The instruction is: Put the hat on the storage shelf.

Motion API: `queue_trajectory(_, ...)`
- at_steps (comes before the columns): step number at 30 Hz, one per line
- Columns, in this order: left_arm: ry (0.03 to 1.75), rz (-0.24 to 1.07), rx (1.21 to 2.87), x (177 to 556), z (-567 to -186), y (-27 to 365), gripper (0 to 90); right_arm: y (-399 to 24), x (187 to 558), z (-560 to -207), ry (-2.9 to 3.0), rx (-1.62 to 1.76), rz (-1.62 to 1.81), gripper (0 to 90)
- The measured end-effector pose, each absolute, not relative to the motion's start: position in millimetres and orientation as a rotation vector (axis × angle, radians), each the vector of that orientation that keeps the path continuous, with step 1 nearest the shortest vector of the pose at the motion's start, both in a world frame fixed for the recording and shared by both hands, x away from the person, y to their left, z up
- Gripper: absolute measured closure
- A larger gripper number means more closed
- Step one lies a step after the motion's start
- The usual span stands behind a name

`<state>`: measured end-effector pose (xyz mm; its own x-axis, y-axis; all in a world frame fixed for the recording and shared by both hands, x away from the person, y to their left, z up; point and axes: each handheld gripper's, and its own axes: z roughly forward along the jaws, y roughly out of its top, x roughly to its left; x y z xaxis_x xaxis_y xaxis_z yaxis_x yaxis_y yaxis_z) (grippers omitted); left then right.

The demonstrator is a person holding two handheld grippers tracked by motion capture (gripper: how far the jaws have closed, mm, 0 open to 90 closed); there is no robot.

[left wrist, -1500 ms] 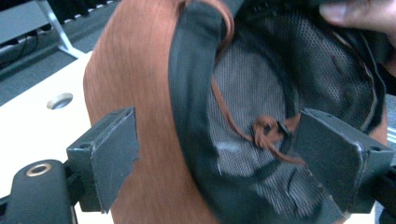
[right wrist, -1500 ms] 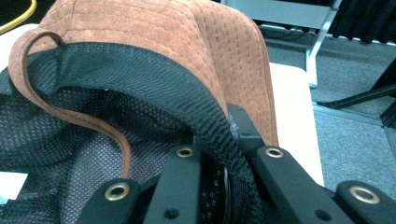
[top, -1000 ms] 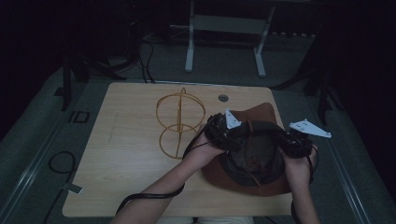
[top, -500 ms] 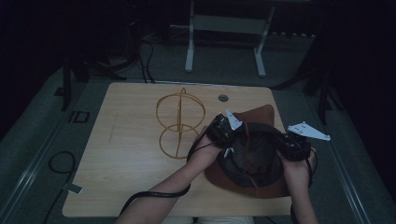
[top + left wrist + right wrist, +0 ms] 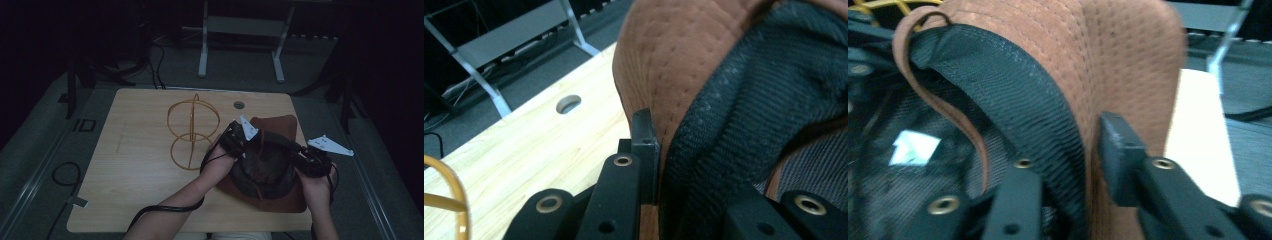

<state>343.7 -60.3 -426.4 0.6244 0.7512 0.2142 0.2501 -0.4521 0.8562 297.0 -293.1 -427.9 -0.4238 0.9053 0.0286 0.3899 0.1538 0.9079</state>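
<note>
Left tongs (image 5: pixel 651 150) pinch the soft brown hat (image 5: pixel 272 131) at its floppy brim, while right tongs (image 5: pixel 1083 150), just opening, sit loosely around the brim's far side.

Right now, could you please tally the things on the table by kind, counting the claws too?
Brown hat: 1
Yellow wire stand: 1
Claws, left claw and right claw: 2
Total: 4
</note>
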Motion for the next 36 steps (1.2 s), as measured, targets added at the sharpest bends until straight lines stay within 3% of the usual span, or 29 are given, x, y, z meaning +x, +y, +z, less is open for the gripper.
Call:
queue_trajectory(12,0.698,0.805,1.993,329,-421,-61,86.2,-308,261,-415,1.973,1.103,1.329,39.2)
queue_trajectory(20,0.576,0.779,1.937,311,-417,-43,86.2,-347,249,-399,1.853,1.068,1.256,44.3)
queue_trajectory(26,0.485,0.738,1.901,299,-417,-24,86.1,-372,257,-402,1.832,1.128,1.254,42.6)
queue_trajectory(36,0.298,0.674,1.834,288,-420,0,86.1,-367,270,-417,1.945,1.125,1.301,47.3)
